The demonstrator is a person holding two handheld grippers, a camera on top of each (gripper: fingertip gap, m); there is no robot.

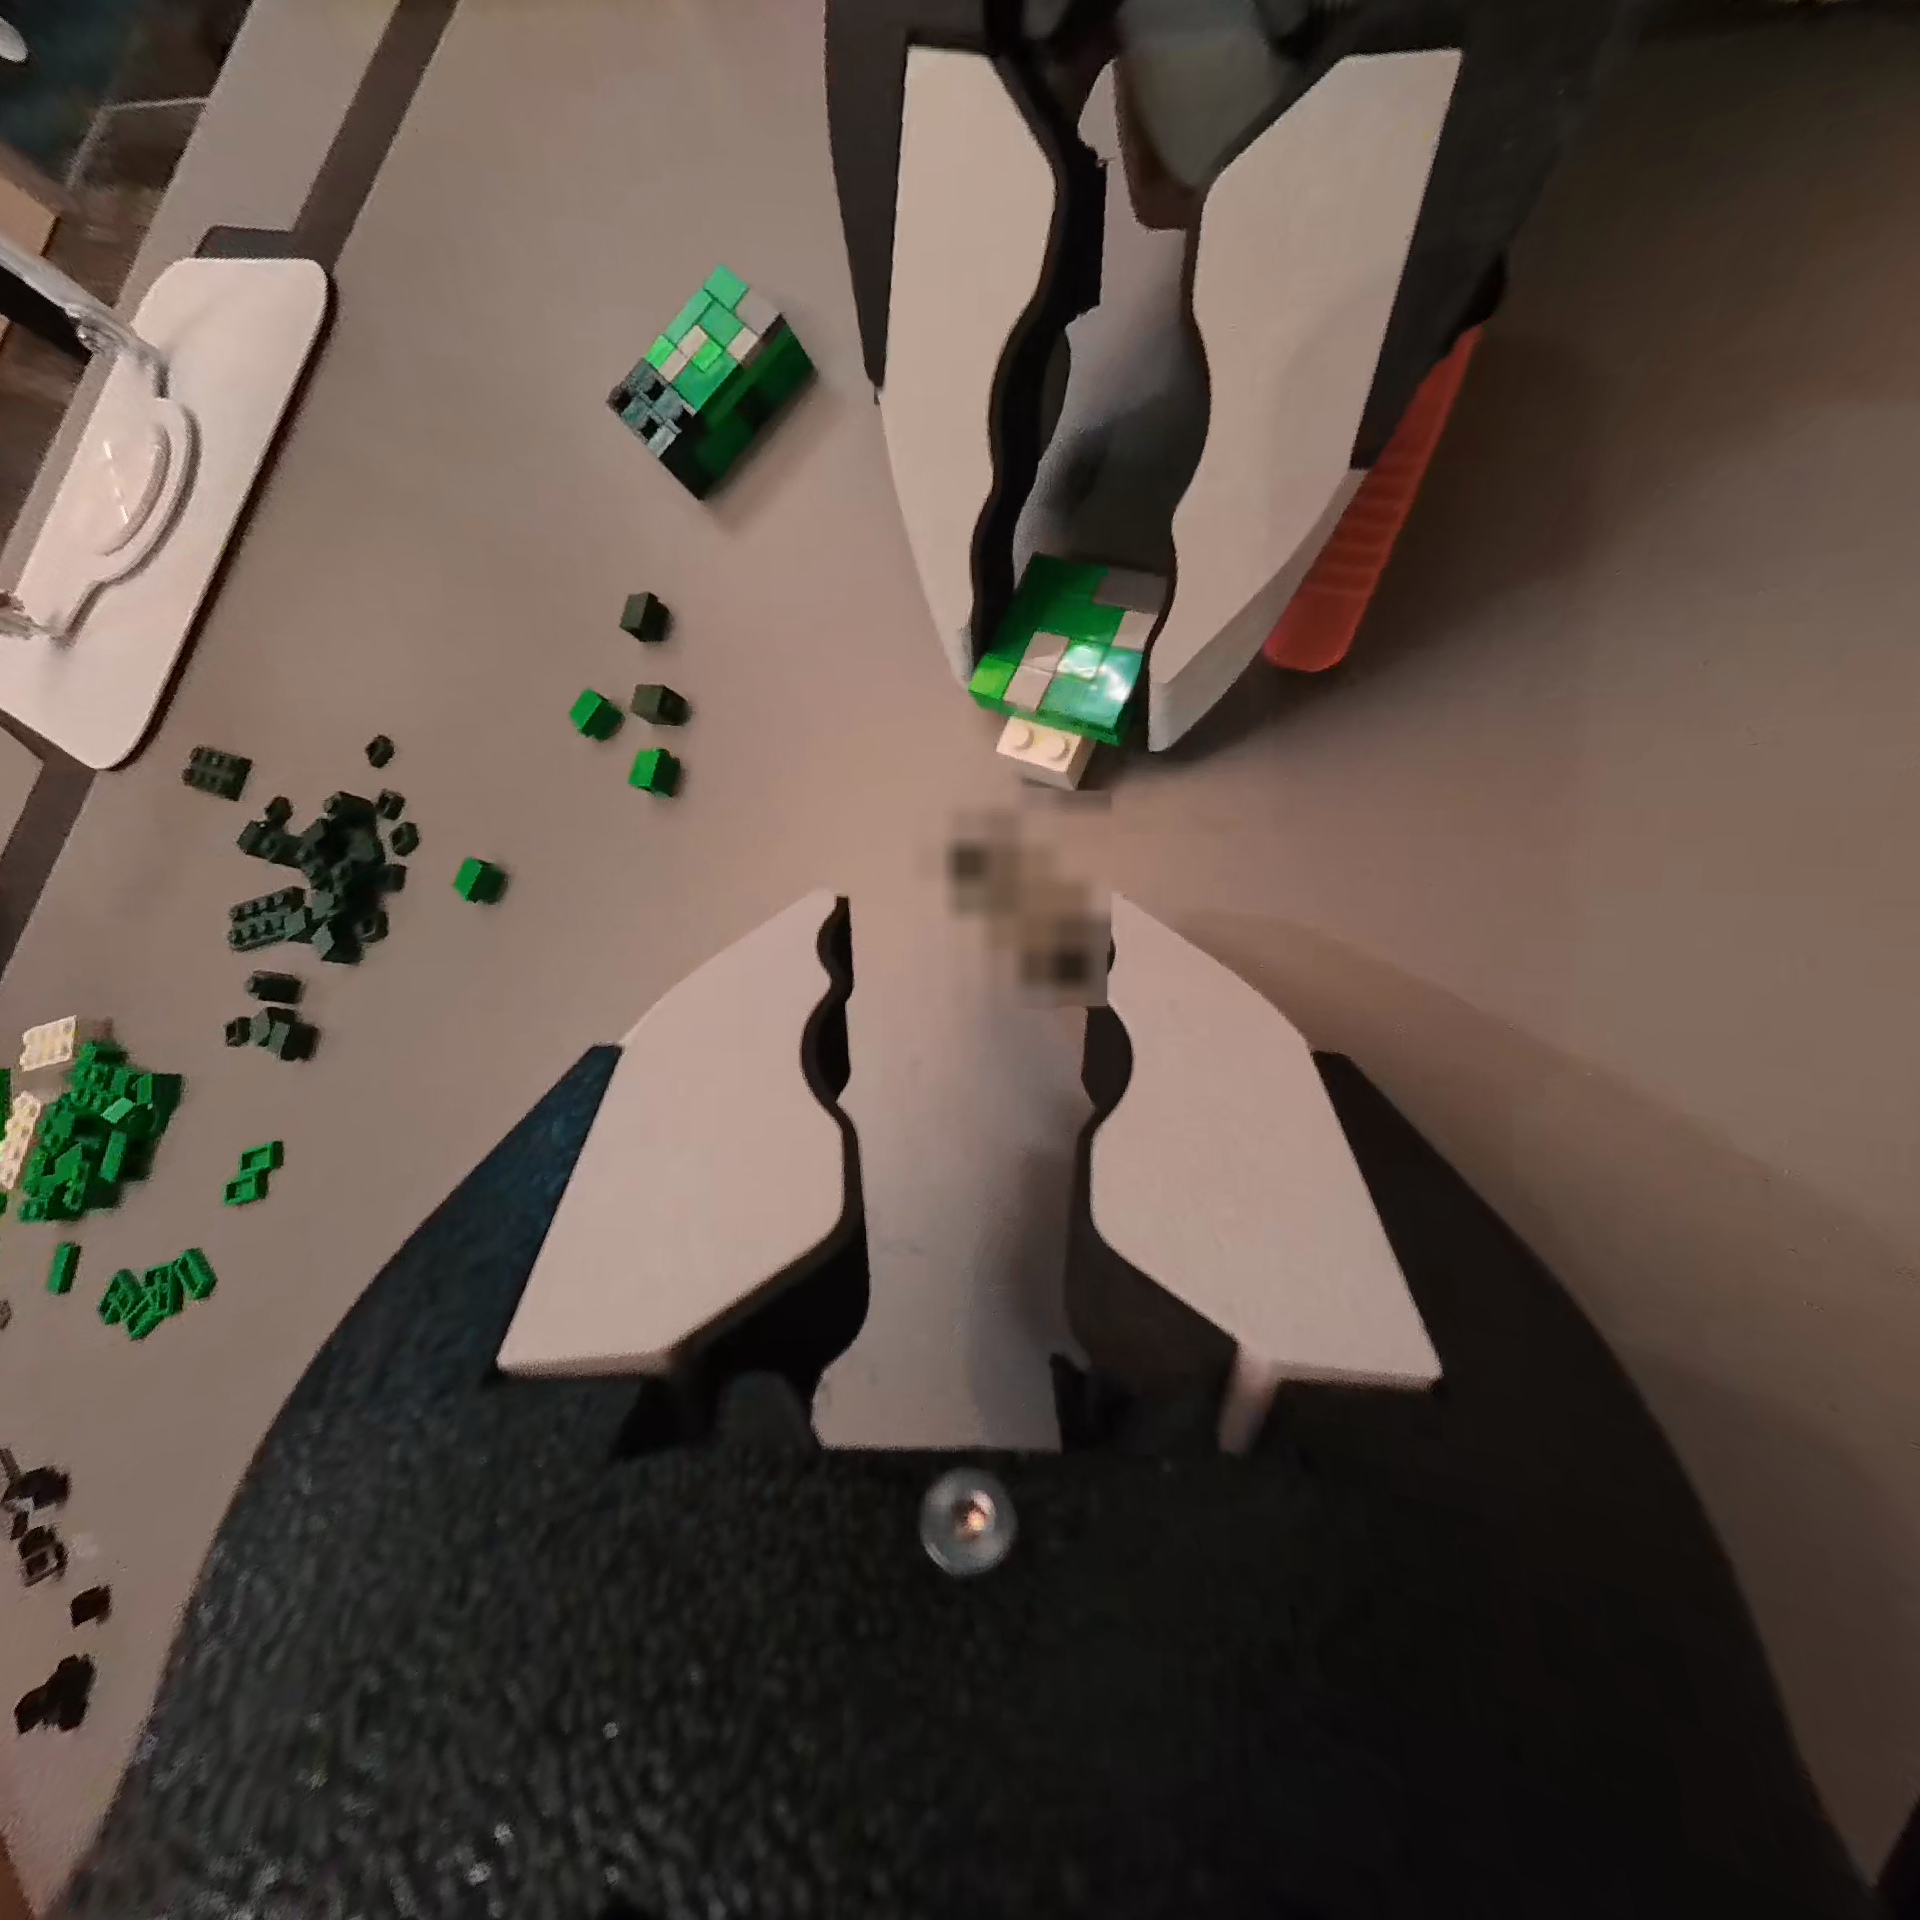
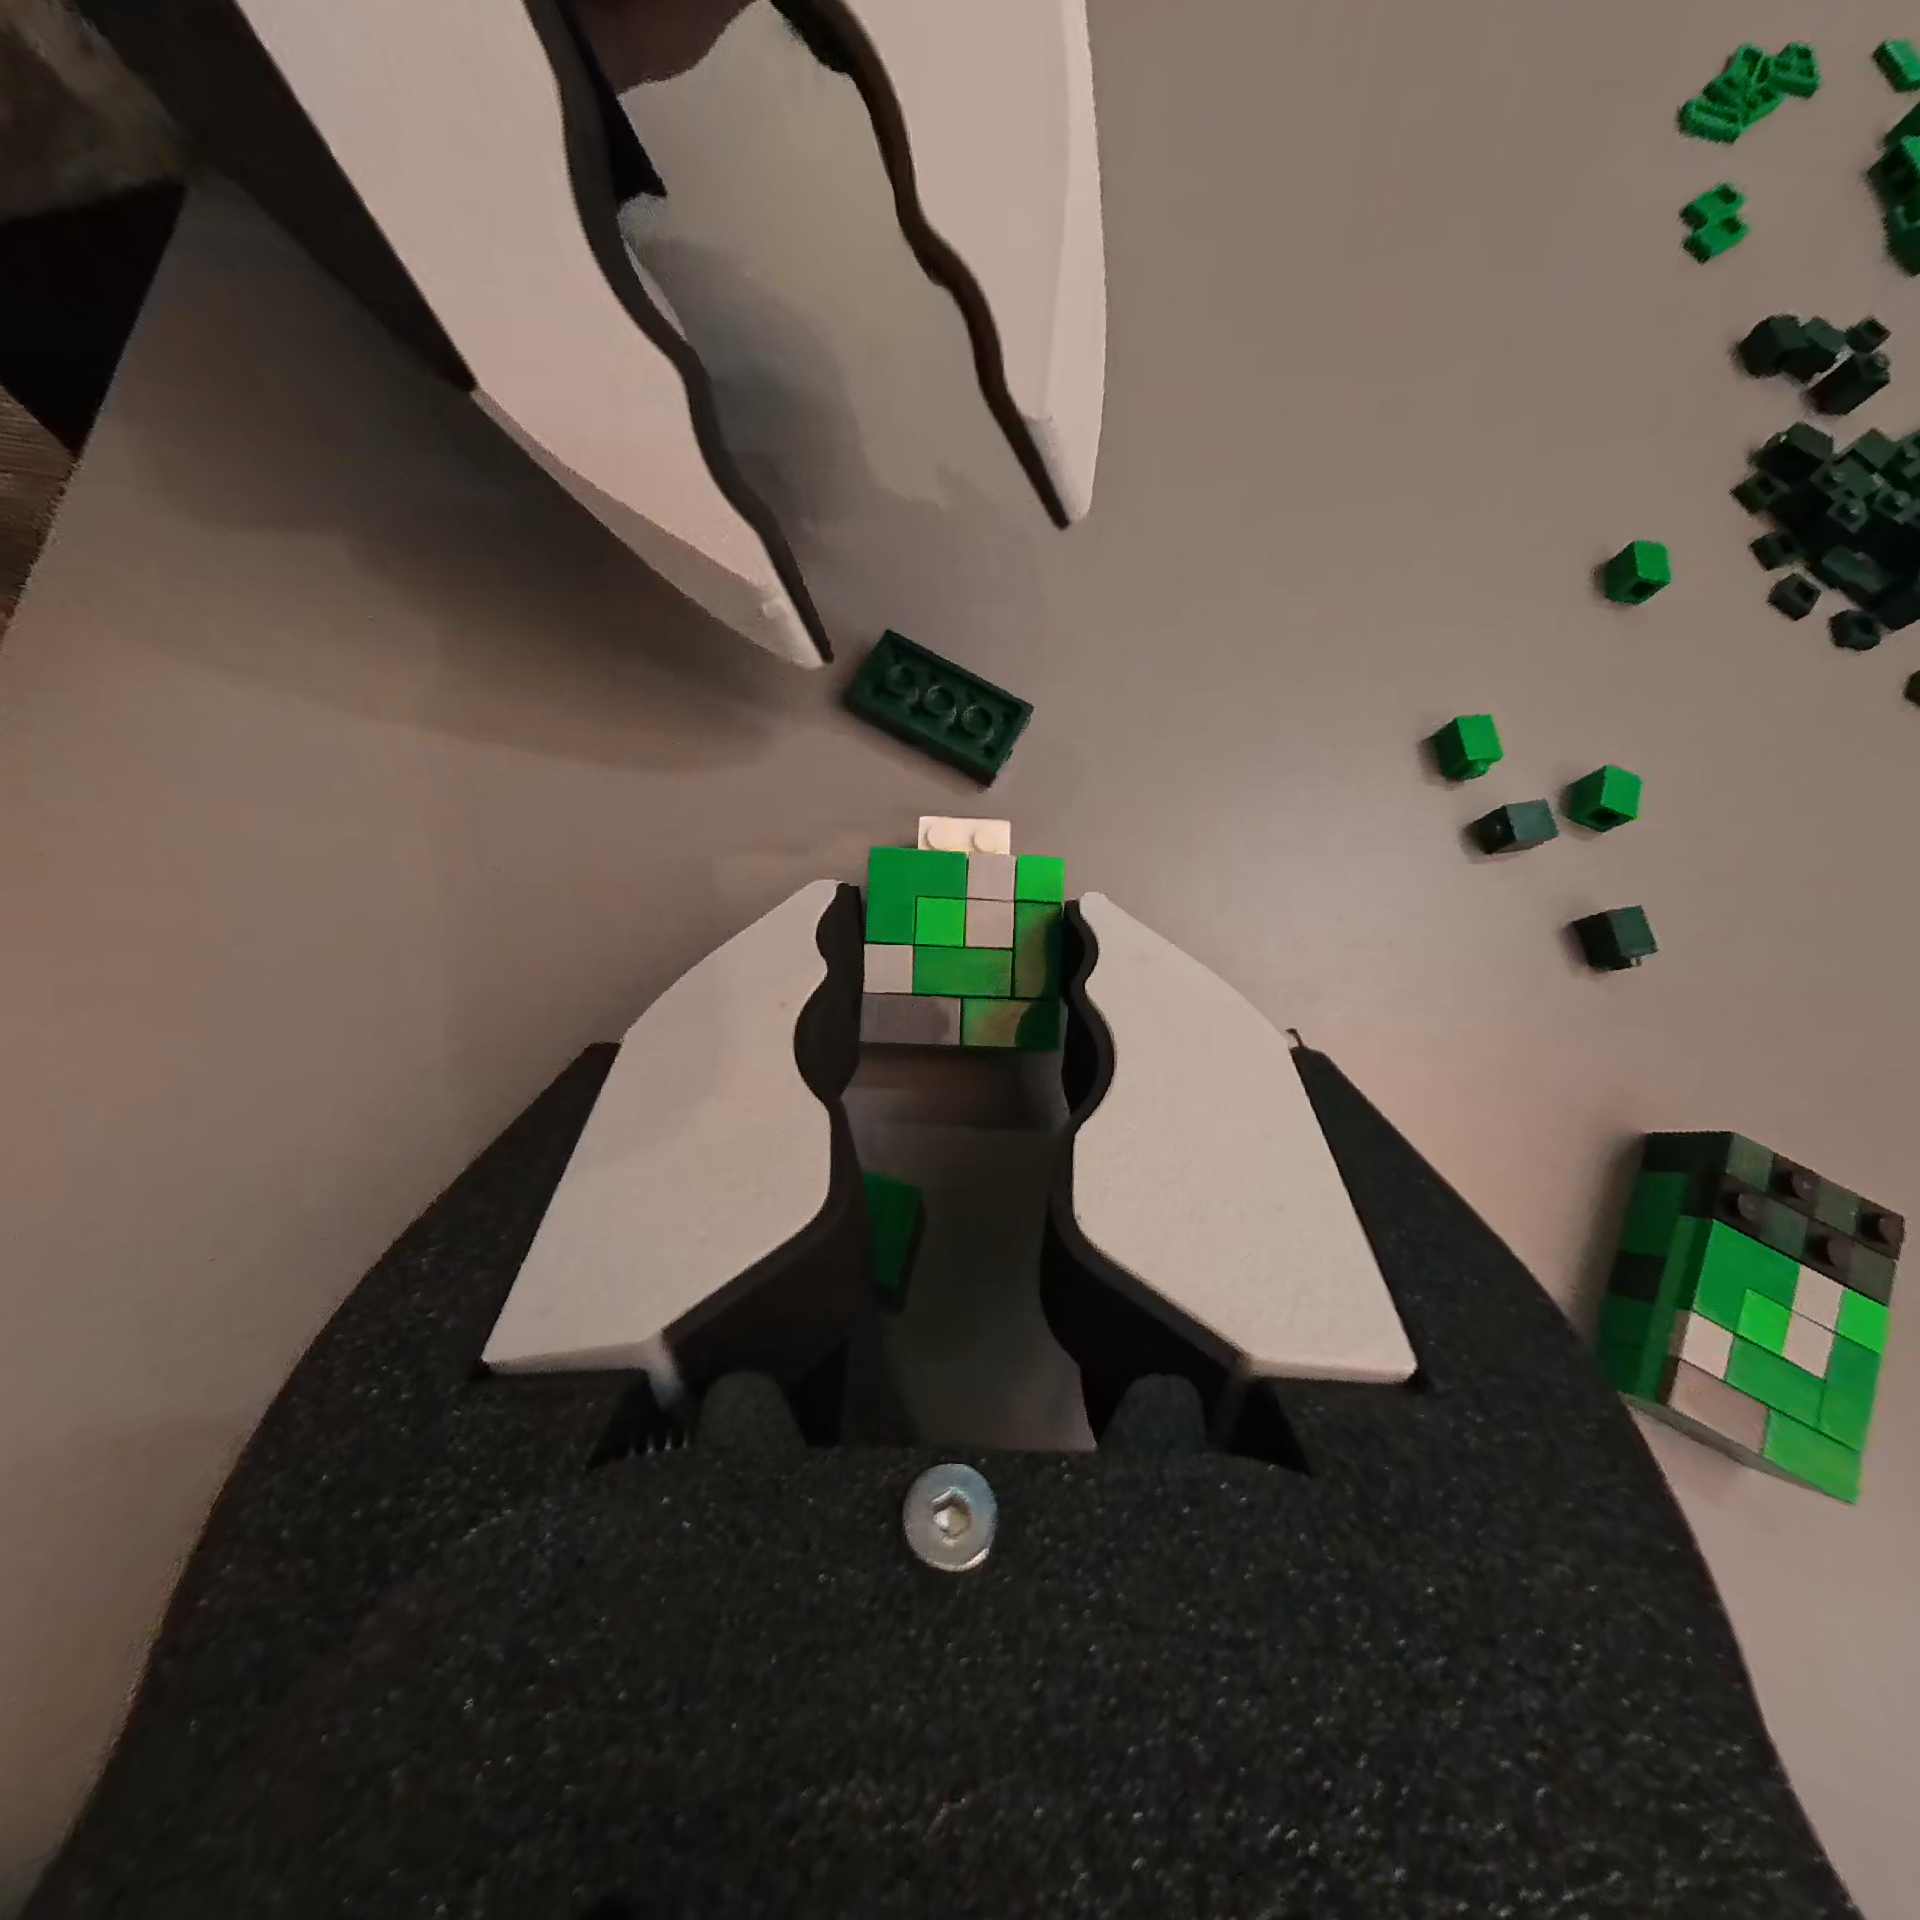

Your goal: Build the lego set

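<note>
My right gripper (image 2: pixel 966 914) is shut on a small green and grey assembly (image 2: pixel 961 940) with a white brick (image 2: pixel 966 833) on its far end, held just above the grey table. A dark green plate (image 2: pixel 940 707) lies flat on the table just beyond it. My left gripper (image 2: pixel 940 582) is open and empty, its fingertips right by that plate. In the left wrist view the left gripper (image 1: pixel 977 914) points at the right gripper (image 1: pixel 1070 707) and the held assembly (image 1: pixel 1070 655). A second built green block (image 1: pixel 717 384) (image 2: pixel 1756 1320) lies on the table.
Loose dark green bricks (image 1: pixel 322 873) and bright green bricks (image 1: pixel 94 1132) lie in piles at the left, with single cubes (image 1: pixel 655 707) nearer the middle. A glass object (image 1: pixel 114 468) stands on a white mat (image 1: pixel 239 343) at the far left by the table edge. Tip to tip, the grippers are about 5 centimeters apart.
</note>
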